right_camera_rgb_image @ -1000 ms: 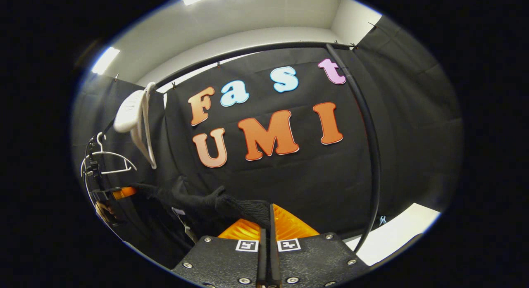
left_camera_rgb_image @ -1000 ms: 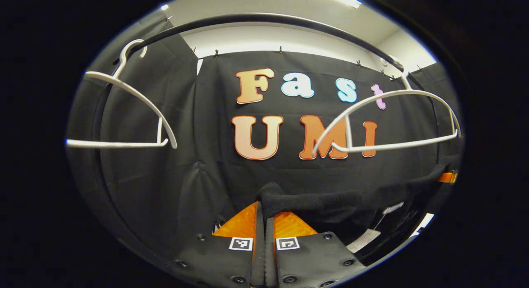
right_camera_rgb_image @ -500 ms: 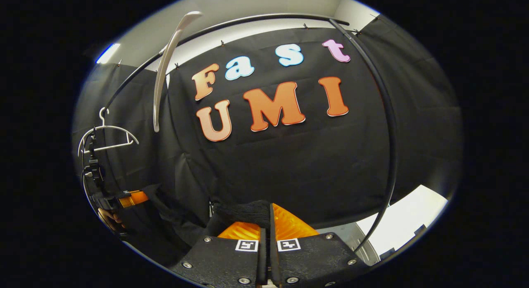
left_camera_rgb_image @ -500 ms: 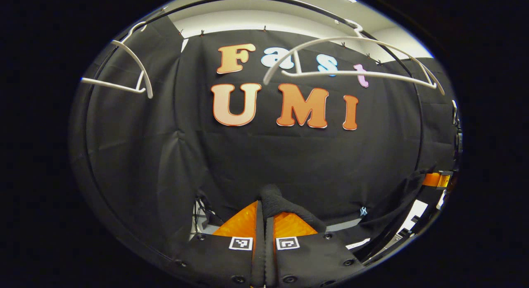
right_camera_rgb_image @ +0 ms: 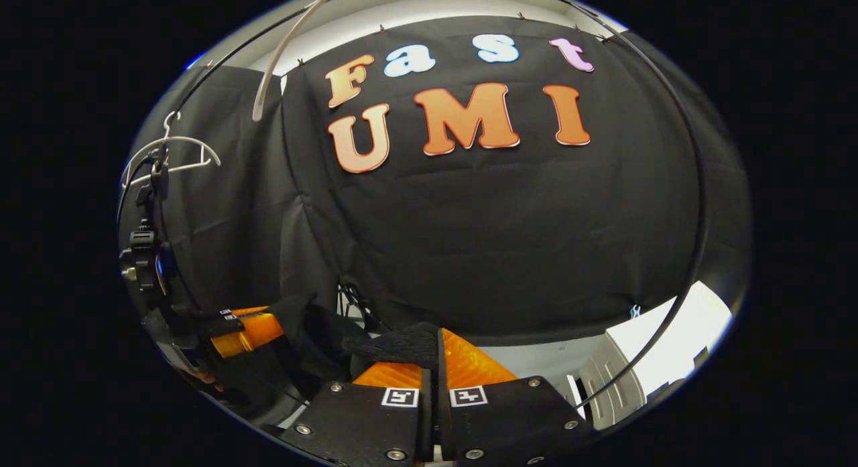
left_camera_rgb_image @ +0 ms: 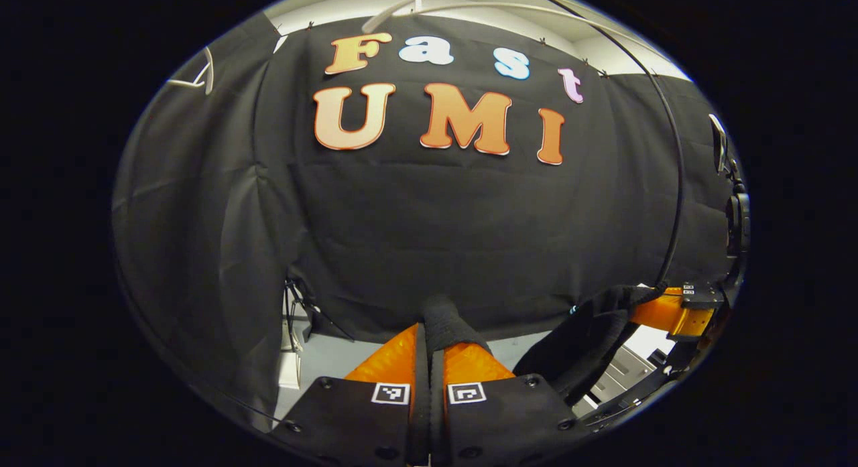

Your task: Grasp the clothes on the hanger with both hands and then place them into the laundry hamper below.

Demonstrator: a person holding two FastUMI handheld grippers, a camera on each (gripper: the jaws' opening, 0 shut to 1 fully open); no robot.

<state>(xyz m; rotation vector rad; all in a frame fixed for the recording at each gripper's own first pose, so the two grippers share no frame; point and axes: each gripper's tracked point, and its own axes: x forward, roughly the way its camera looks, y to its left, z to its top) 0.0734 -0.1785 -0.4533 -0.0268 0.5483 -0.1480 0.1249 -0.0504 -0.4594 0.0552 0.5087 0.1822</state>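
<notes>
Left gripper view: the left gripper (left_camera_rgb_image: 430, 333) has its two fingers pressed together on a fold of black garment (left_camera_rgb_image: 583, 333), a tuft of the knit cloth standing up between the tips. From there the cloth sags rightward and climbs to the right gripper (left_camera_rgb_image: 660, 313), seen far off at the right edge, so its long axis runs roughly side to side between the two tools. Each finger mount carries a small square black-and-white coded marker; no readable brand or label shows on the cloth.

In the right gripper view, the right gripper (right_camera_rgb_image: 437, 340) is likewise closed tight, pinching a bunch of the same garment (right_camera_rgb_image: 395, 343), which trails off leftward and down toward the left gripper (right_camera_rgb_image: 248, 326) at the lower left.

Outward from the tools, a white hanger (right_camera_rgb_image: 167, 155) hangs bare on the black rail (right_camera_rgb_image: 697, 185) at upper left, and a second white hanger (right_camera_rgb_image: 281, 58) shows edge-on near the top. A white slatted hamper (right_camera_rgb_image: 617, 386) shows low at the right, below the cloth-holding fingers, by a pale floor (left_camera_rgb_image: 362, 353).
</notes>
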